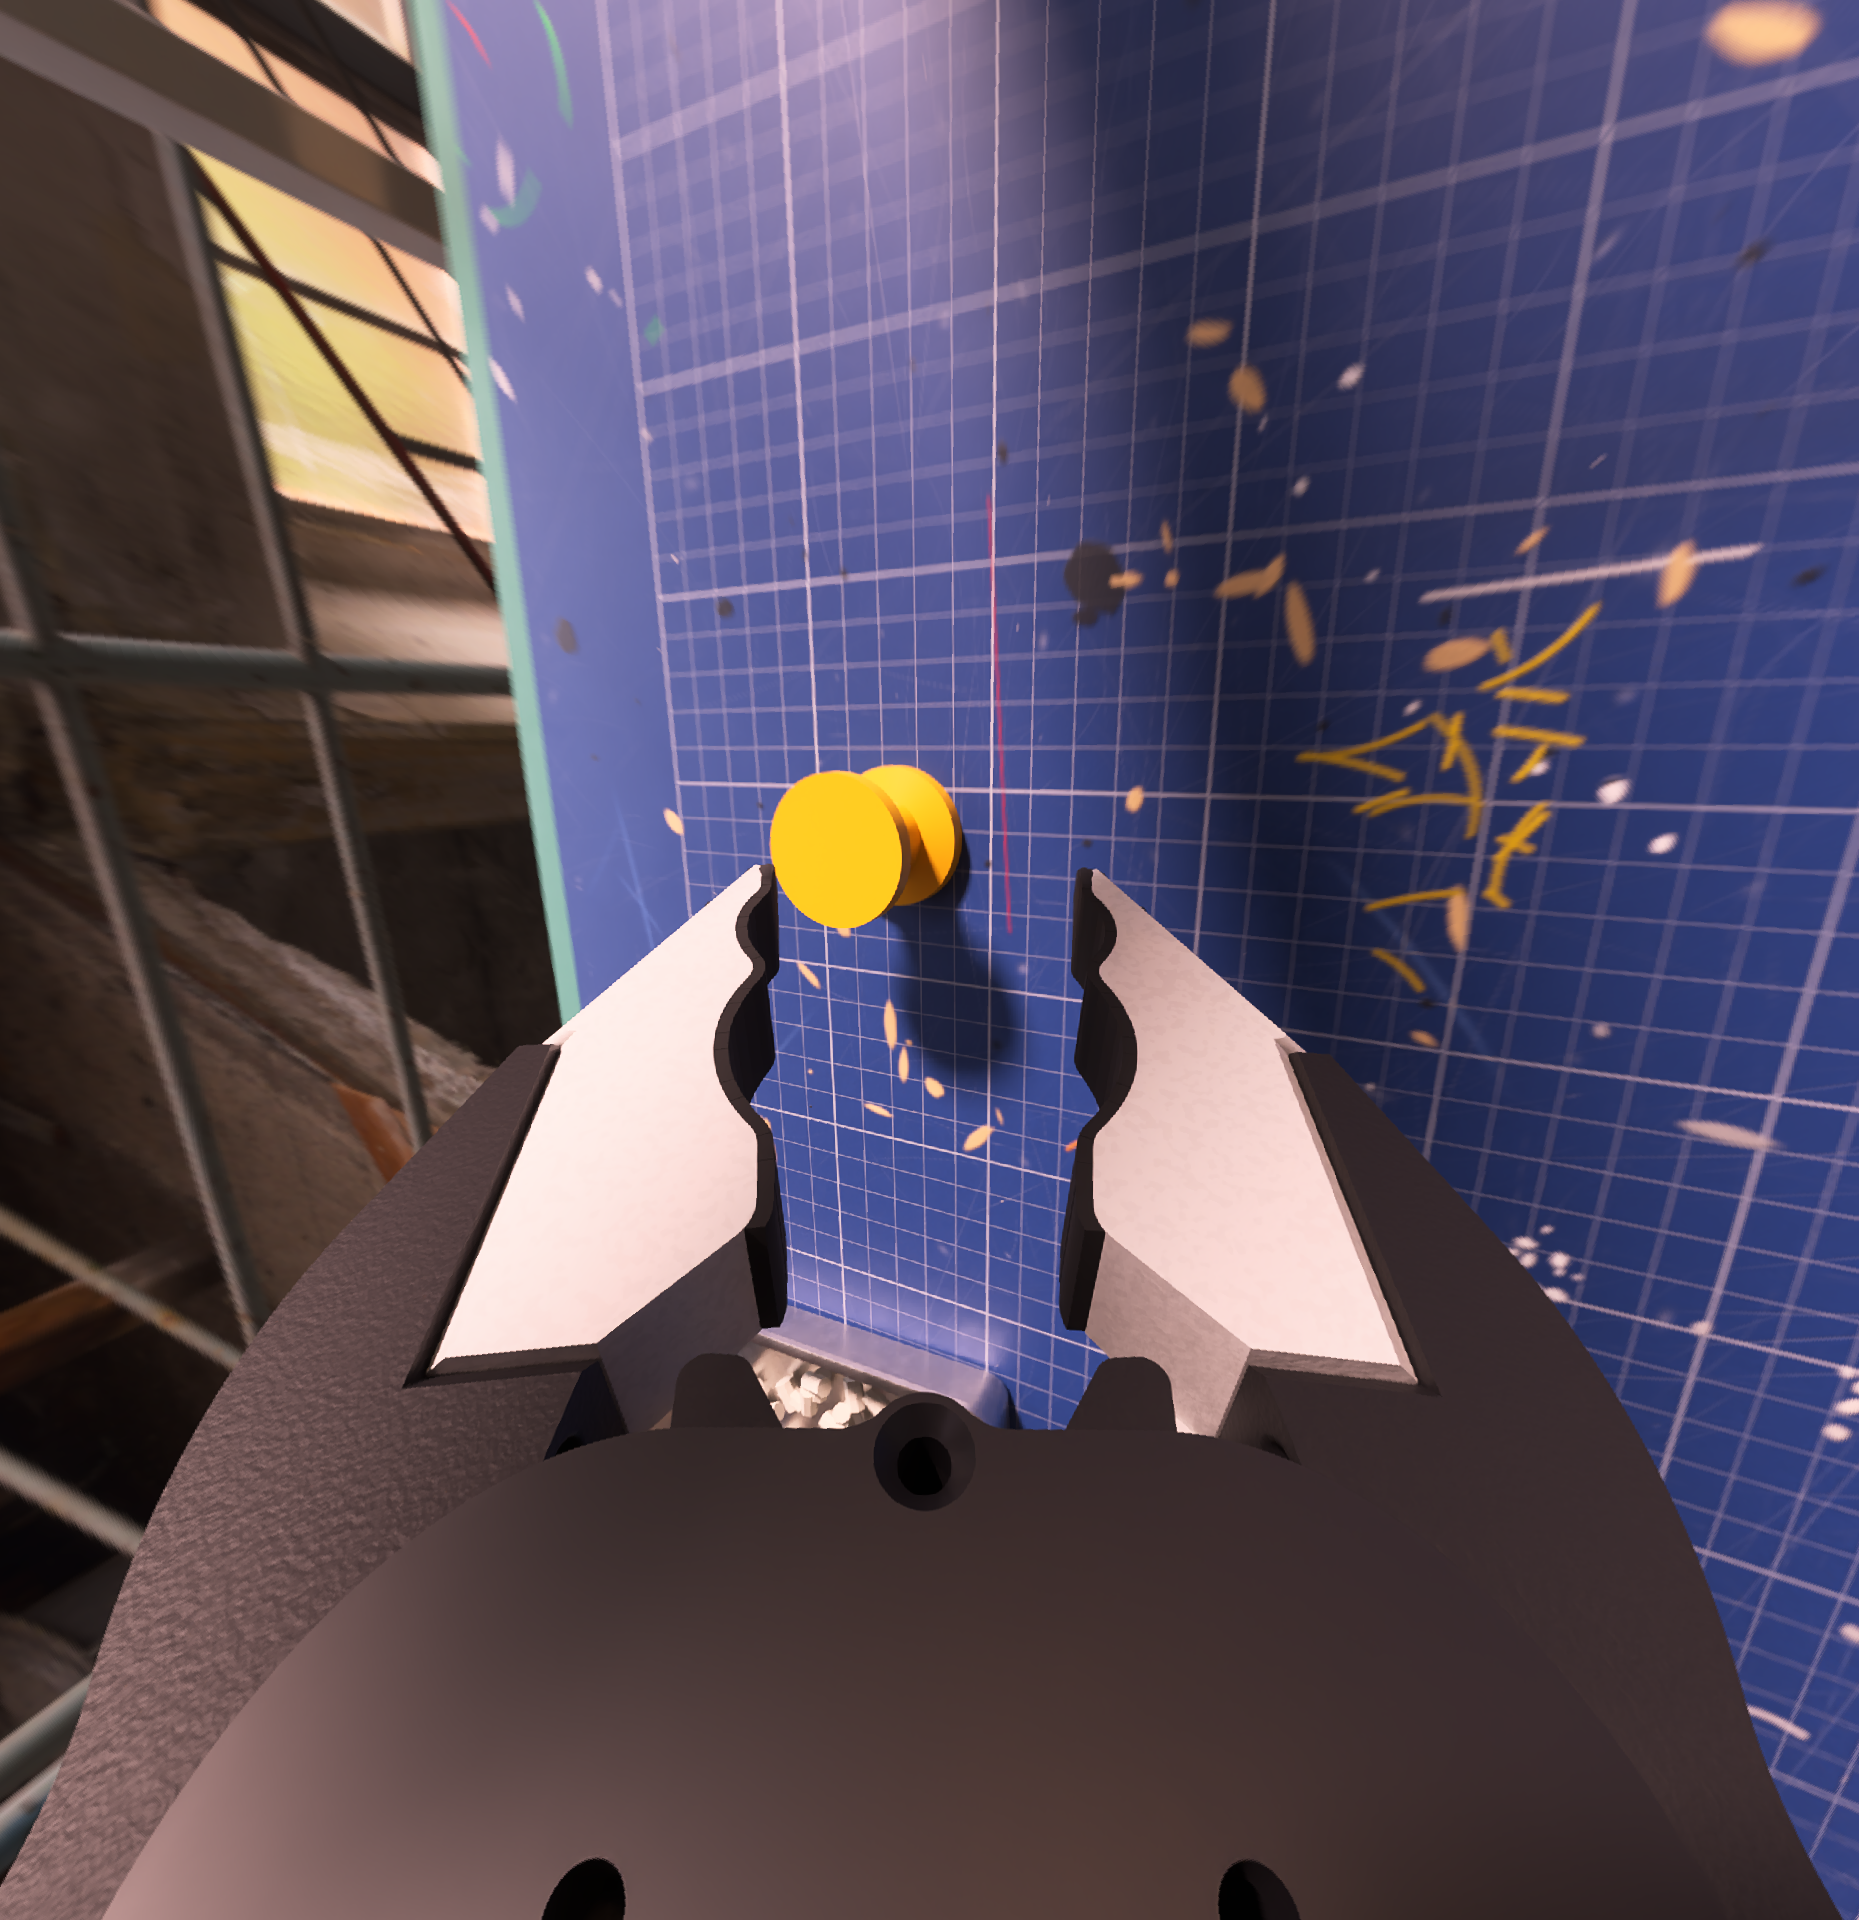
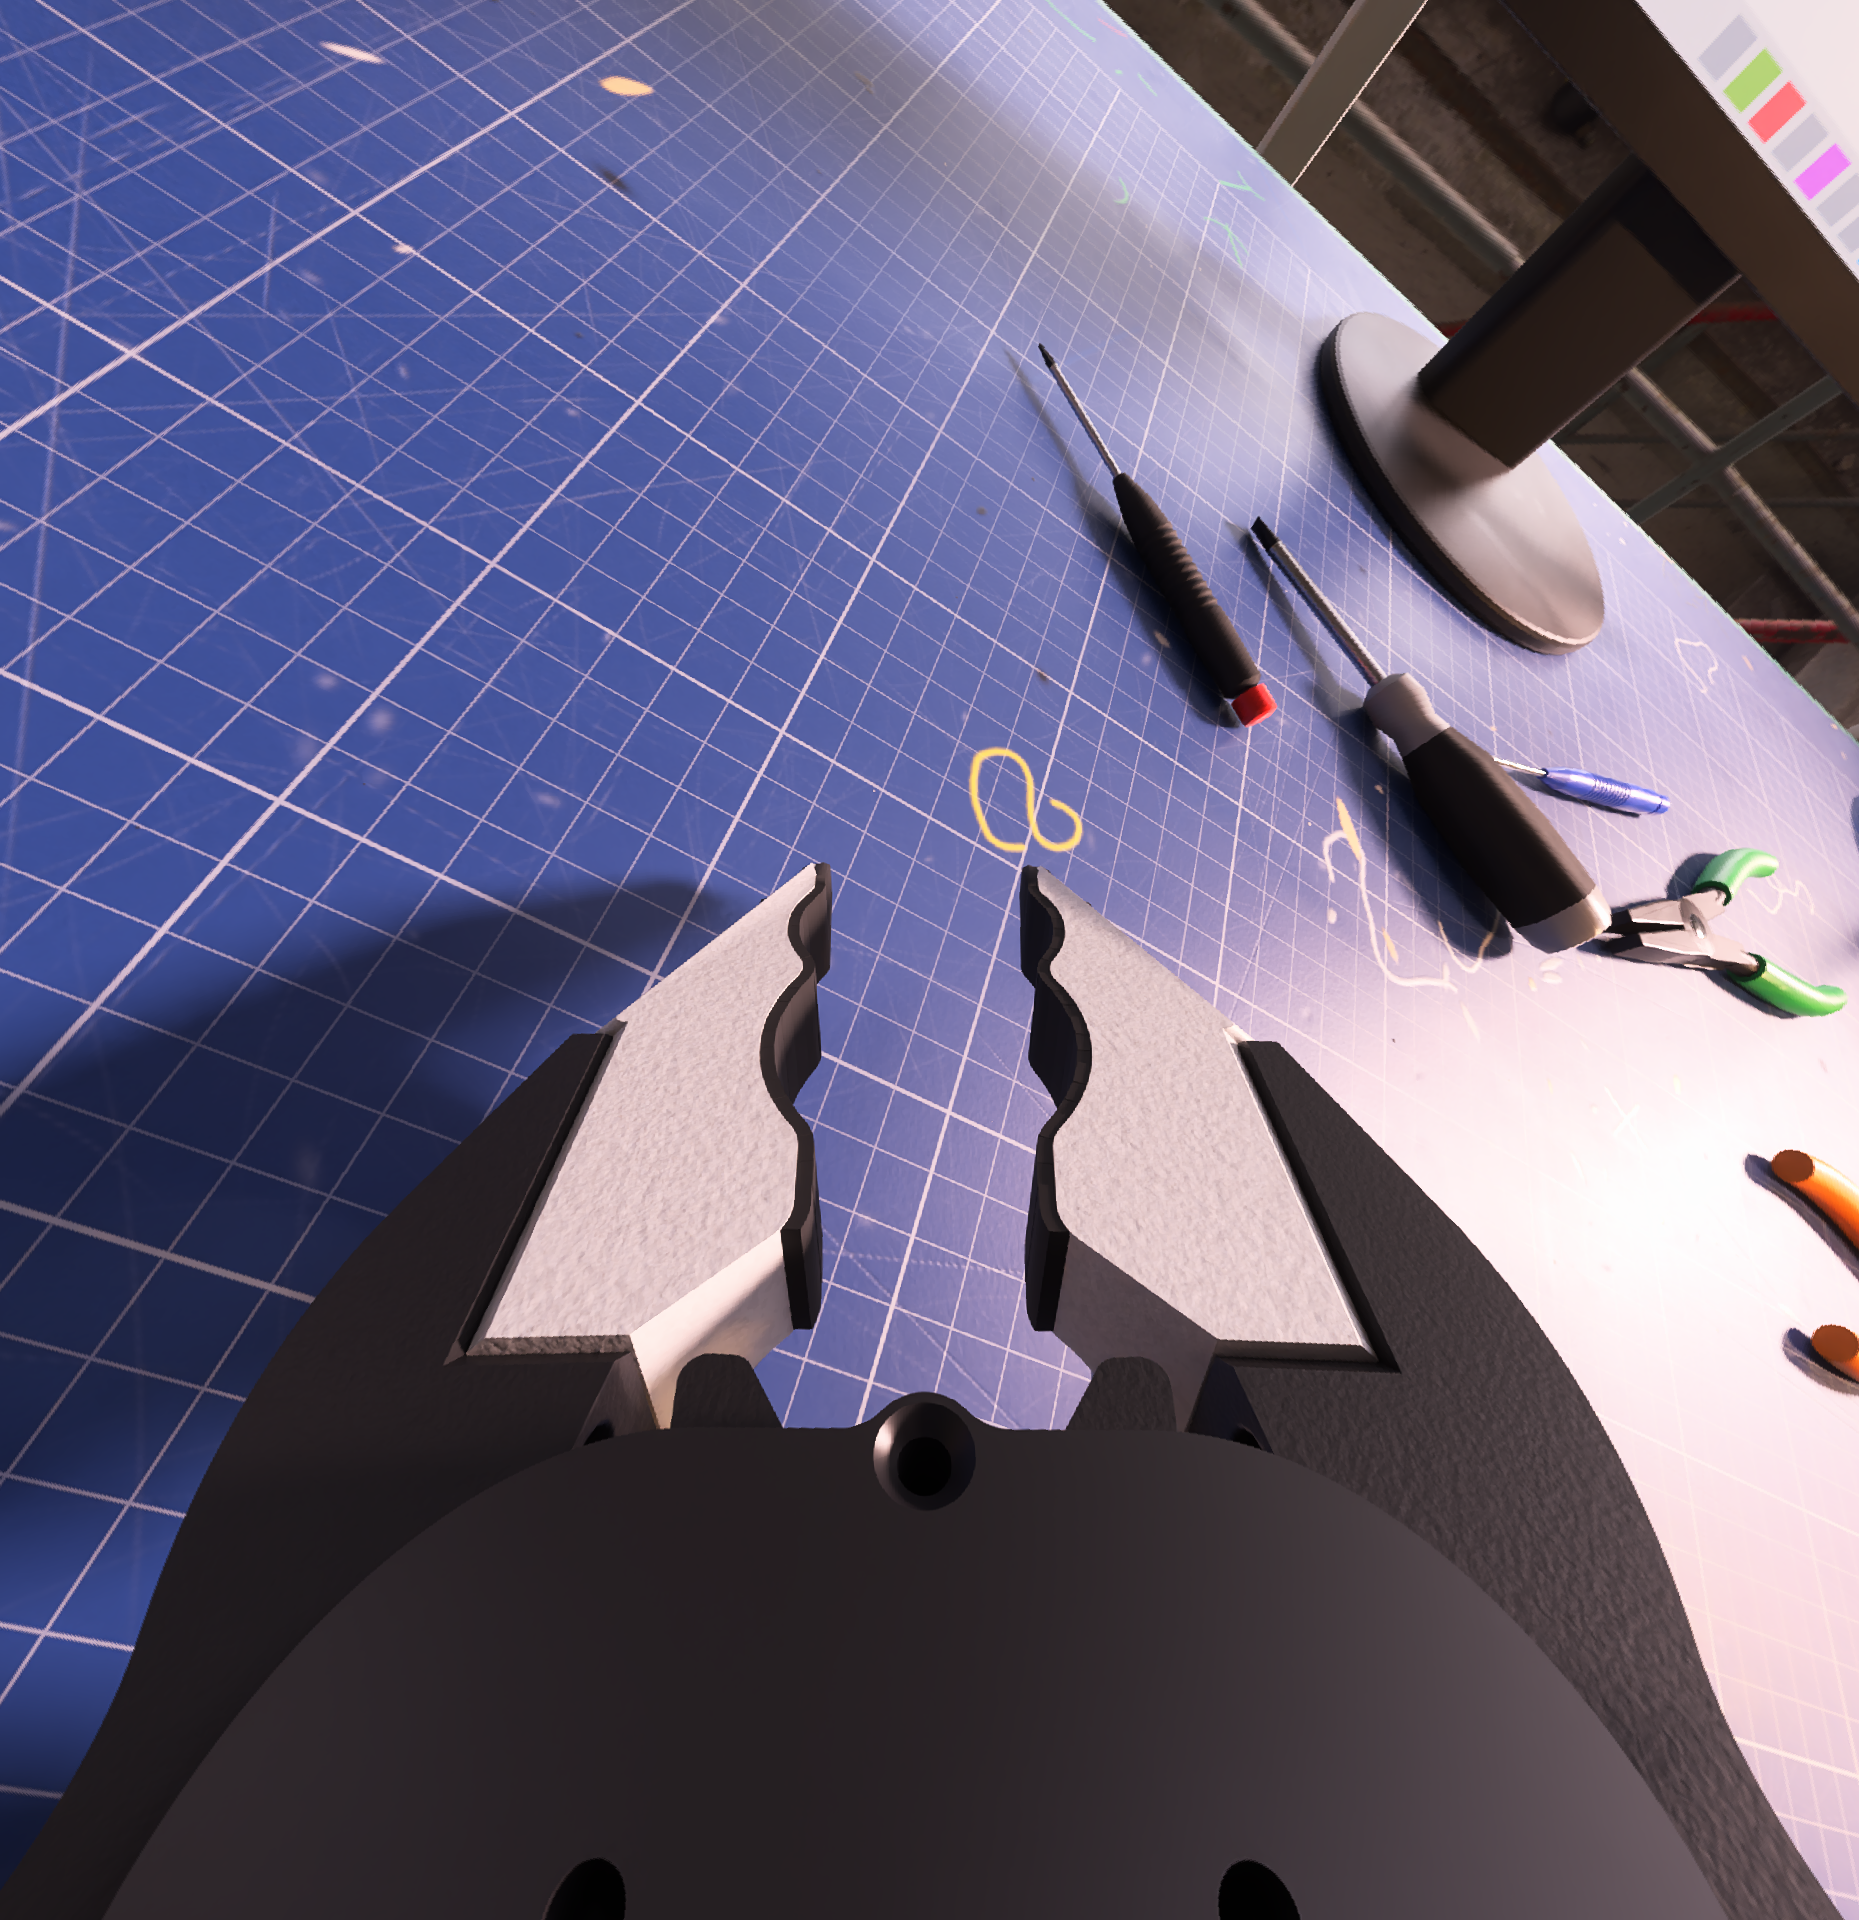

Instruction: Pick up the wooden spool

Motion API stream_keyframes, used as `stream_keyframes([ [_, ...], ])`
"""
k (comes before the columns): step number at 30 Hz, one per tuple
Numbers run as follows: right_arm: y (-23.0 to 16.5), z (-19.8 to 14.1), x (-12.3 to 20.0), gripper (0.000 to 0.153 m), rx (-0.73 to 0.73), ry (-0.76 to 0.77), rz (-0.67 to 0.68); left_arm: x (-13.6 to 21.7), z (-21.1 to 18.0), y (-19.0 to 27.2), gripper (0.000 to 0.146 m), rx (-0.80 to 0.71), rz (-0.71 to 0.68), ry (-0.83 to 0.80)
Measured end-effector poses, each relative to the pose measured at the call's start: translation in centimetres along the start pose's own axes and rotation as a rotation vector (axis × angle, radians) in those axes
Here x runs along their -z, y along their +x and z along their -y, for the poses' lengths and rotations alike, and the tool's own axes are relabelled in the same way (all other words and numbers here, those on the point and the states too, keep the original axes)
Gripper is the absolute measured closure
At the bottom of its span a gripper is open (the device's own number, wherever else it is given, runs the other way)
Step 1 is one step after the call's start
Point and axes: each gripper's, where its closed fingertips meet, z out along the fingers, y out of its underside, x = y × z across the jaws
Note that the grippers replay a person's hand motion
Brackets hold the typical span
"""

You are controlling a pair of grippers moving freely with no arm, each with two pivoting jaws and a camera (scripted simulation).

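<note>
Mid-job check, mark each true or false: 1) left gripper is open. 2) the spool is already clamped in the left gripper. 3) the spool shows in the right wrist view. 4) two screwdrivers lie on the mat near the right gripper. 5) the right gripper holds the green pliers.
1) The left gripper is open: true.
2) False: the yellow spool lies on the blue mat just past the fingertips, ungripped.
3) False: no spool there.
4) True: a slim screwdriver and a thicker screwdriver.
5) False: the right gripper is empty; the green pliers lie apart.

You see a bright tabletop [image 2: 489, 520] with glare at right, soft dark shadows, and wide-angle bending at edges.
</note>
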Motion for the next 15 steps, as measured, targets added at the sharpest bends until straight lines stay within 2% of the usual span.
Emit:
stream_keyframes([
  [3,-0.1,0.0,0.0,0.116,0.005,-0.001,0.001,-2.8,-1.1,-0.5,0.085,-0.014,-0.07,-0.08],
  [7,-0.1,0.0,0.0,0.116,0.011,-0.002,0.001,-5.5,-2.1,-1.5,0.079,-0.044,-0.084,-0.172],
  [11,-0.2,0.0,0.0,0.116,0.014,-0.001,0.002,-7.4,-3.4,-2.0,0.073,-0.057,-0.116,-0.277],
  [15,-0.2,0.0,0.0,0.116,0.019,-0.003,0.003,-8.8,-3.7,-2.2,0.076,-0.073,-0.135,-0.334],
])
